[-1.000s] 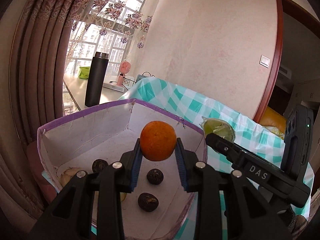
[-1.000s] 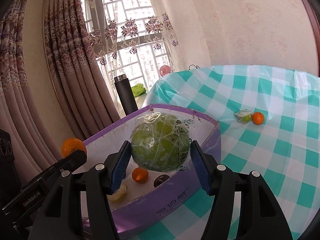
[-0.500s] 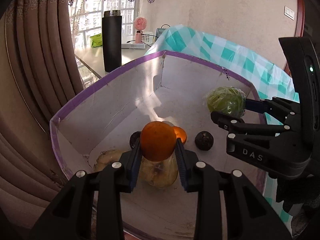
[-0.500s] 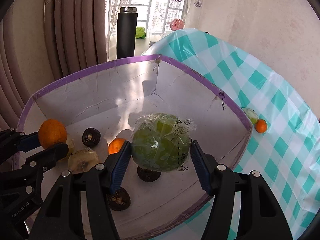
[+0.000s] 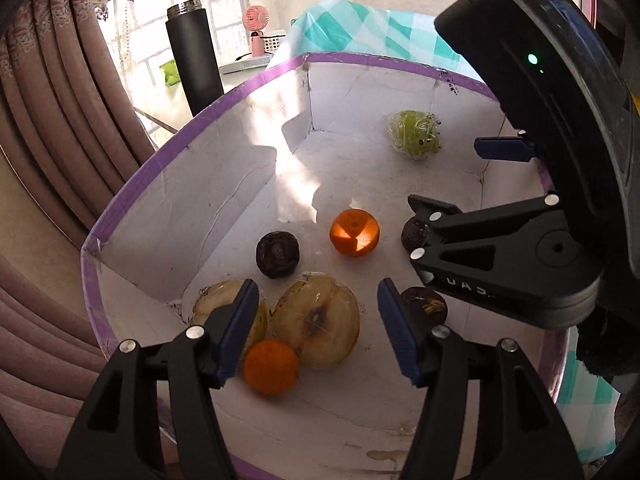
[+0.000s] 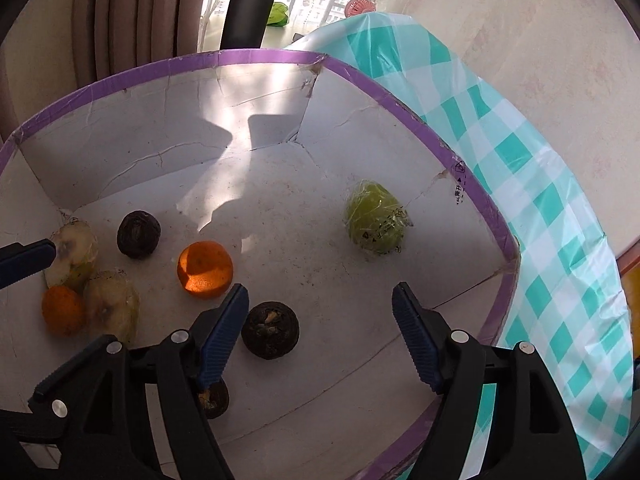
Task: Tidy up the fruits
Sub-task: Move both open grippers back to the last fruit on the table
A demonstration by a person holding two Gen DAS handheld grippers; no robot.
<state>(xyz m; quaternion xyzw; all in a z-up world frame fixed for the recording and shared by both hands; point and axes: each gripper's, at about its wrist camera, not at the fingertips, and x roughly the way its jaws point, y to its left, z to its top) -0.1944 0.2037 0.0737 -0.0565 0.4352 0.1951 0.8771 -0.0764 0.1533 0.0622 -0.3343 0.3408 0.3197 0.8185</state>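
Both drops just landed in the purple-rimmed box (image 5: 192, 120). The right gripper (image 6: 320, 332) was clamped on the wrapped green fruit (image 6: 376, 220) half a second ago; its jaws have just been opening and stand wide with nothing between them, and the fruit now sits on the box floor well ahead of the jaws, a bit to the right, near the far wall. Same story for the left gripper (image 5: 316, 328): jaws have just been opening, roughly halfway apart and empty, and the small orange (image 5: 271, 367) it was carrying lies just below the left pad, touching the pale wrapped fruit (image 5: 316, 320) that shows through the gap. A bigger orange (image 5: 354, 232) and a dark round fruit (image 5: 278, 254) sit further ahead. So two more fruits look sorted, and both hands are probably free to go fetch whatever's left on the checked tablecloth (image 6: 540, 184).
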